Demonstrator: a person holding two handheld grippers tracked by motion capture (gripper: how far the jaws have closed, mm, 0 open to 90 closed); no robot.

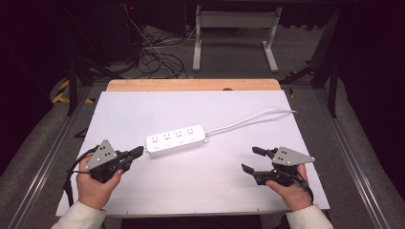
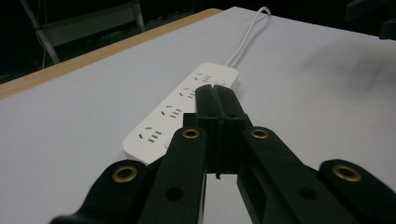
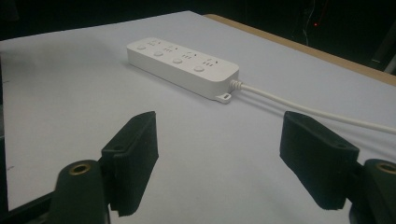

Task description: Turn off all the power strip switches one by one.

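A white power strip [image 1: 176, 139] with several sockets lies near the middle of the white table top [image 1: 143, 109]. Its white cord [image 1: 248, 120] runs off to the right edge. My left gripper [image 1: 138, 152] is shut with nothing in it, its tip just short of the strip's left end. In the left gripper view the closed jaws point along the power strip [image 2: 182, 109]. My right gripper [image 1: 253, 160] stands open at the right front, well apart from the strip. In the right gripper view the power strip [image 3: 182, 60] and its cord [image 3: 308, 109] lie beyond the spread jaws.
A wooden strip [image 1: 191, 85] borders the table's far edge. Beyond it on the floor are a white table frame [image 1: 234, 33] and tangled cables [image 1: 153, 57]. Bare white surface lies between the two grippers.
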